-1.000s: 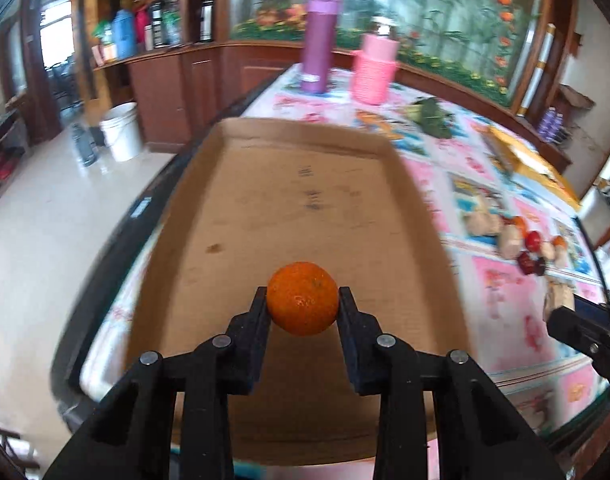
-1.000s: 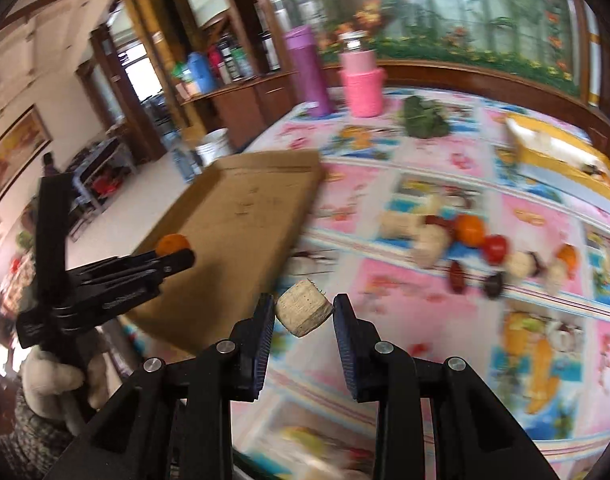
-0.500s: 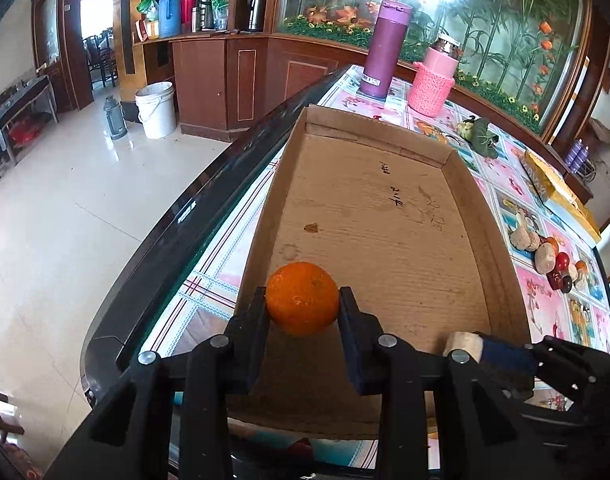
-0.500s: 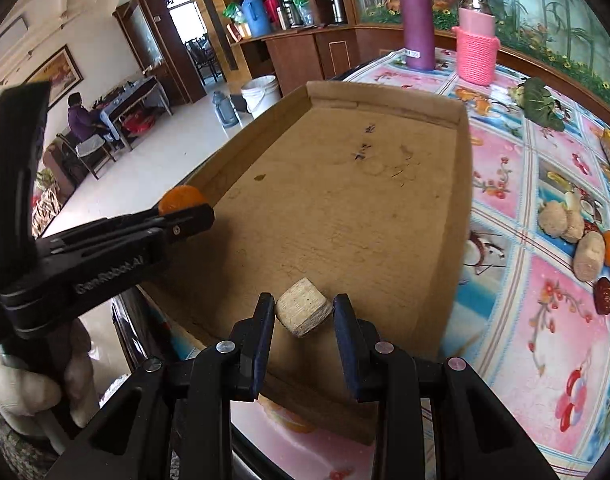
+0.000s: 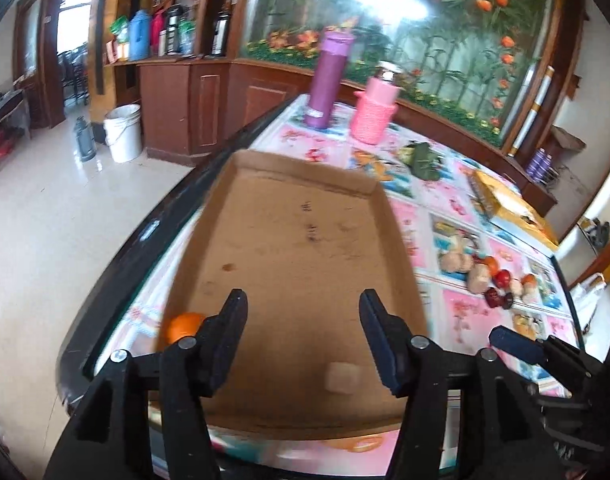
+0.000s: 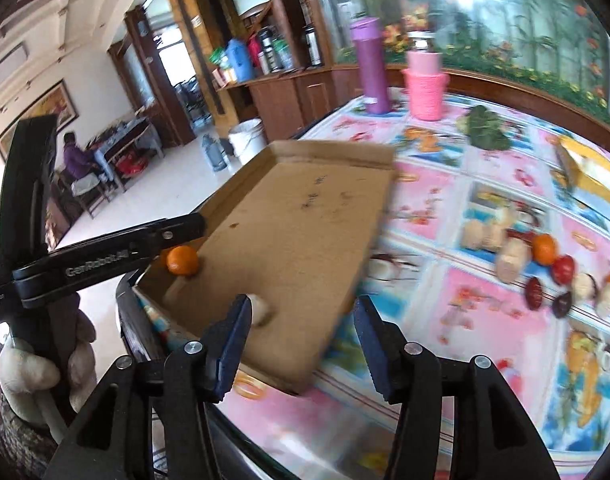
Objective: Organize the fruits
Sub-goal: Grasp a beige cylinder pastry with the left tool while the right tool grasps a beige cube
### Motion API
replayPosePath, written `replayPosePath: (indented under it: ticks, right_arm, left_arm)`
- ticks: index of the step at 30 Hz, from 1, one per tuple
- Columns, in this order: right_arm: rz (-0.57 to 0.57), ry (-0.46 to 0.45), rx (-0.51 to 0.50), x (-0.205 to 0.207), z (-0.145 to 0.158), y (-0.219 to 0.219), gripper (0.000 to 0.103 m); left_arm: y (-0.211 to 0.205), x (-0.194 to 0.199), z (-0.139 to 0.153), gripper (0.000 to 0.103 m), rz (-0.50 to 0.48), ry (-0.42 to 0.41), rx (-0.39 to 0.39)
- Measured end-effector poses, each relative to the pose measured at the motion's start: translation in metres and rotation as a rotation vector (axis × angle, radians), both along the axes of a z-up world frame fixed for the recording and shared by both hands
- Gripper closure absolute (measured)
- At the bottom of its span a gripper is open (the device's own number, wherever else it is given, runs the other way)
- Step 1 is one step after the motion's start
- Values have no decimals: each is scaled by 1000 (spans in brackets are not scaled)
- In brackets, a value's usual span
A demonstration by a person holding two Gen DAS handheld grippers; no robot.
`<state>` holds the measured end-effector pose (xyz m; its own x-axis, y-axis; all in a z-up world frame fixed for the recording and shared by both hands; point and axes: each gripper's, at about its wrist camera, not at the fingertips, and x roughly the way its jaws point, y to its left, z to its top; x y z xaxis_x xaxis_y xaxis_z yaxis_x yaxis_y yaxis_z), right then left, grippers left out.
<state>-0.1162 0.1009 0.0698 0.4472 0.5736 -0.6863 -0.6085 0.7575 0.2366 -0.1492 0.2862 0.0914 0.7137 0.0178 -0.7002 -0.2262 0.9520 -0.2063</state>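
A shallow cardboard tray (image 5: pixel 297 240) lies on the table's left end; it also shows in the right wrist view (image 6: pixel 305 216). An orange (image 5: pixel 183 326) lies in its near left corner, seen too in the right wrist view (image 6: pixel 182 260). A pale tan chunk (image 5: pixel 342 377) lies on the tray floor near the front; in the right wrist view the chunk (image 6: pixel 261 309) sits beside my left finger. My left gripper (image 5: pixel 303 336) is open and empty above the tray. My right gripper (image 6: pixel 303 336) is open and empty over the tray's near right corner.
A row of mixed fruits (image 6: pixel 545 268) lies on the patterned tablecloth to the right; the row also shows in the left wrist view (image 5: pixel 489 276). A purple bottle (image 5: pixel 329 80), a pink cup (image 5: pixel 375 114), green leaves (image 5: pixel 423 156) and a yellow box (image 5: pixel 513 208) stand farther back.
Both grippers have opened. The orange dropped into the tray's near left corner and the tan chunk now lies on the tray floor. Both grippers pulled back a little.
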Motion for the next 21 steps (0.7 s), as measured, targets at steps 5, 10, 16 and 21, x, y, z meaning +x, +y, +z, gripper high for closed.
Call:
replayPosePath:
  ticks: [5,10,16,21]
  right_arm:
    - [-189,55,21,28,-4,-87,44]
    - [-376,130,52,59,-18,-169,44]
    - [-429,128,44,77,-24,-210,44]
    - [-450,98,13,100,-25,-223,44]
  left_arm:
    - [-57,25,1,43,-145,17,-17]
    - [-123,66,-15,43,-317,59,-57]
    - [-170,120,-43,59,-379,121,-70]
    - [-184,148,-59,59,-375,135,-46]
